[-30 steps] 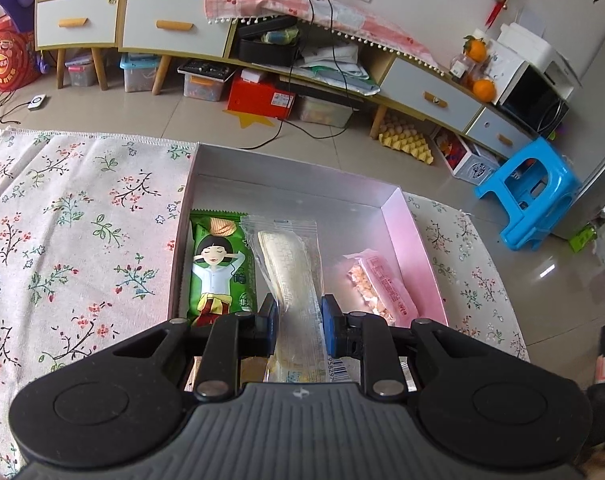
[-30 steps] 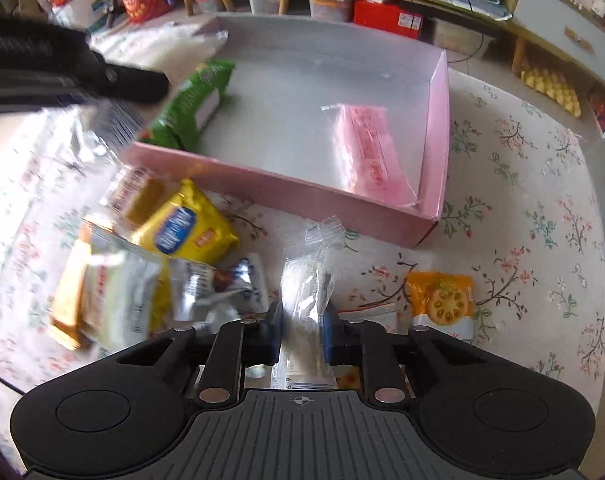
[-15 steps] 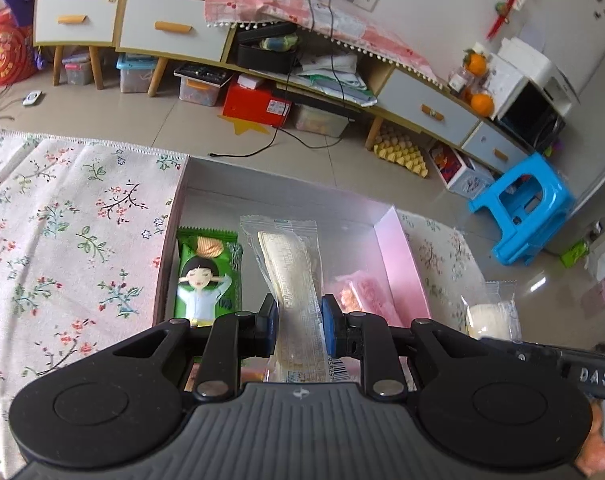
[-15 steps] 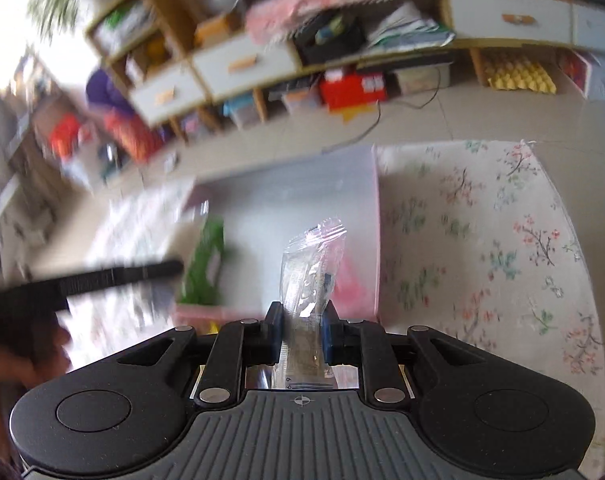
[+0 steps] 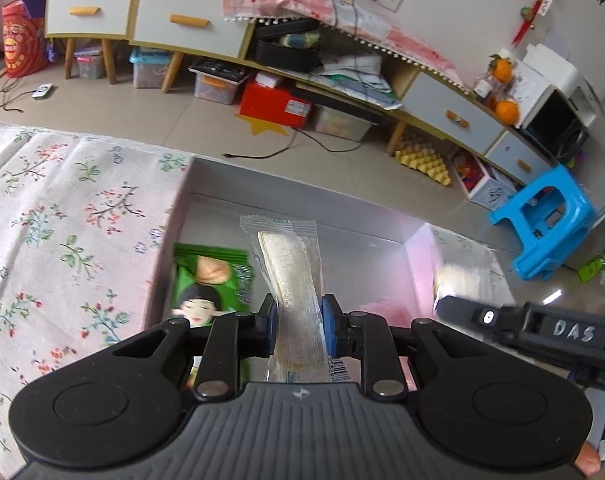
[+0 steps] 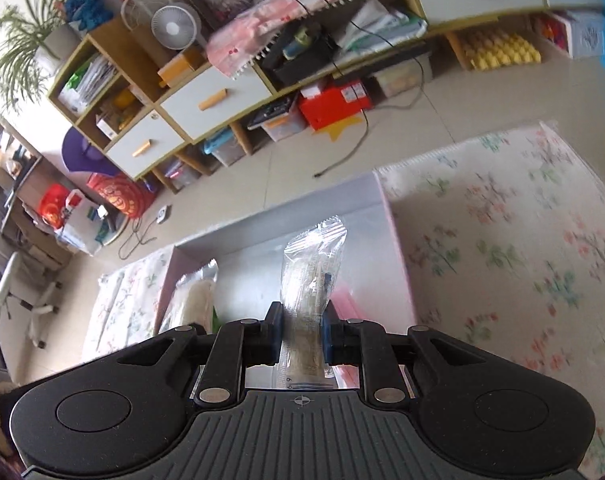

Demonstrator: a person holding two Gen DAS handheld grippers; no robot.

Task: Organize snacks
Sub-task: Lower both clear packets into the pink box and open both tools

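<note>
Since the earlier frame, right gripper (image 6: 301, 330) has swung from the surface to over the pink box (image 6: 398, 256), jaws opening around a clear-wrapped snack (image 6: 312, 276). Left gripper (image 5: 299, 330) is clamped on a long wafer packet (image 5: 292, 276) above the box.

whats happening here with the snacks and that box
A person is sorting snacks with two hand-held tongs. The left tongs grip a long clear-wrapped pale wafer bar above the shallow pink-sided box, where a green cartoon-girl packet already lies. The right tongs carry a clear-wrapped biscuit pack over the same box.
</note>
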